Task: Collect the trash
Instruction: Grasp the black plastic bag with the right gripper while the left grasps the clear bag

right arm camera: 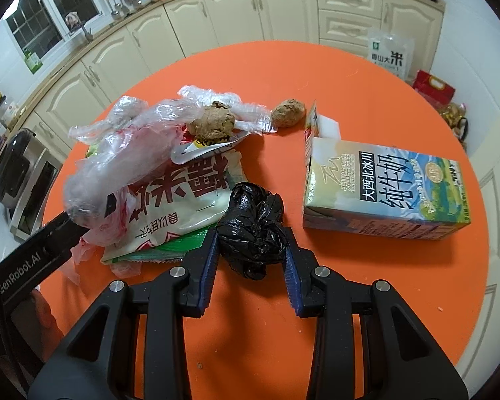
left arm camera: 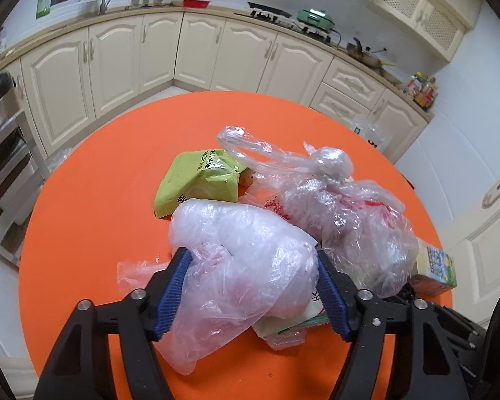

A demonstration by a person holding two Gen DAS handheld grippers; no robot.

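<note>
Between the blue pads of the right hand-held gripper (right arm camera: 250, 256) sits a crumpled black plastic bag (right arm camera: 251, 230), both pads pressing its sides, so that gripper is pinching it just above the orange bench (right arm camera: 350, 283). I judge the bag light, soft and springy: it will squash under the pads and could slip out if only a loose fold is caught, so the thick knotted middle is the place to hold.

At the left hand-held gripper (left arm camera: 251, 286), a cloudy clear plastic bag (left arm camera: 243, 256) bulges between the pads; the film touches both, and the jaws stand fairly wide around it, apparently gripping its bulk. It looks light, limp and slippery, best gathered where the film bunches.

Just ahead and to the right of that gripper lies a knotted clear bag (left arm camera: 343, 220); ahead to the left, a green snack wrapper (left arm camera: 200, 180).

Right of the right hand-held gripper, near but apart, lies a milk carton (right arm camera: 383, 193), stiff-sided and probably empty; take it across its narrow faces. Farther ahead are two brown lumps (right arm camera: 213, 121).
</note>
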